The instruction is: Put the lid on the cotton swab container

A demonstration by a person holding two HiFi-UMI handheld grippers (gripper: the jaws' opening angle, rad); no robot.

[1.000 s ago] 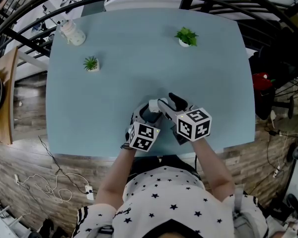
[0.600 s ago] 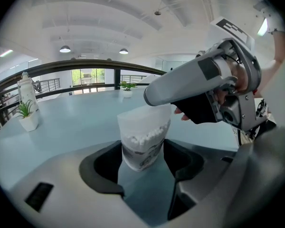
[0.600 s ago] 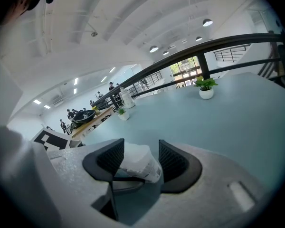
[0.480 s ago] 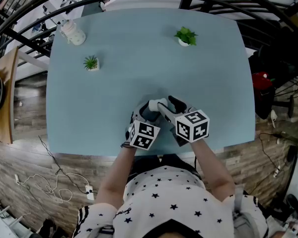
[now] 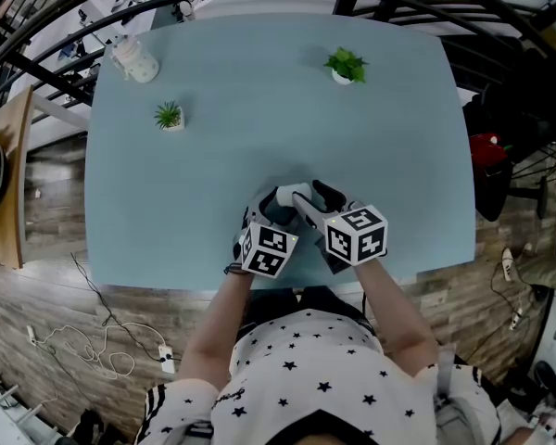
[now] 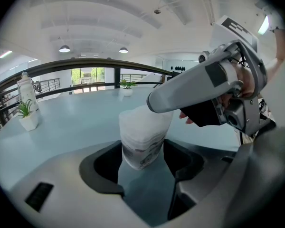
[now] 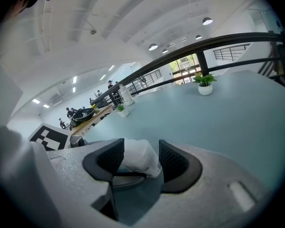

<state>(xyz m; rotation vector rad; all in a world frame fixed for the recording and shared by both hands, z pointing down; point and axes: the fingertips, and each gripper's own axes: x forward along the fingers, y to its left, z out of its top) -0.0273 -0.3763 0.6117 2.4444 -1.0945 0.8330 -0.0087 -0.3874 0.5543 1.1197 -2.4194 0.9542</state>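
The cotton swab container [image 6: 143, 136] is a translucent white cup with a printed band low on its wall. It stands between the pads of my left gripper [image 6: 142, 156], which is shut on it. Across the cup's top lies a finger [image 6: 194, 85] of my right gripper. In the right gripper view, the white lid [image 7: 138, 156] sits between both pads of my right gripper [image 7: 141, 161], which is shut on it. I cannot make out the seam between lid and cup. In the head view, the left gripper [image 5: 271, 209] and right gripper [image 5: 311, 198] meet near the table's front edge.
On the light blue table [image 5: 259, 109] stand a small potted plant [image 5: 170, 117] at the left, another potted plant [image 5: 347, 67] at the far right, and a white bottle [image 5: 135, 60] in the far left corner. Black railings surround the table.
The right gripper has drifted slightly to the left. Both grips and the container stay where they were.
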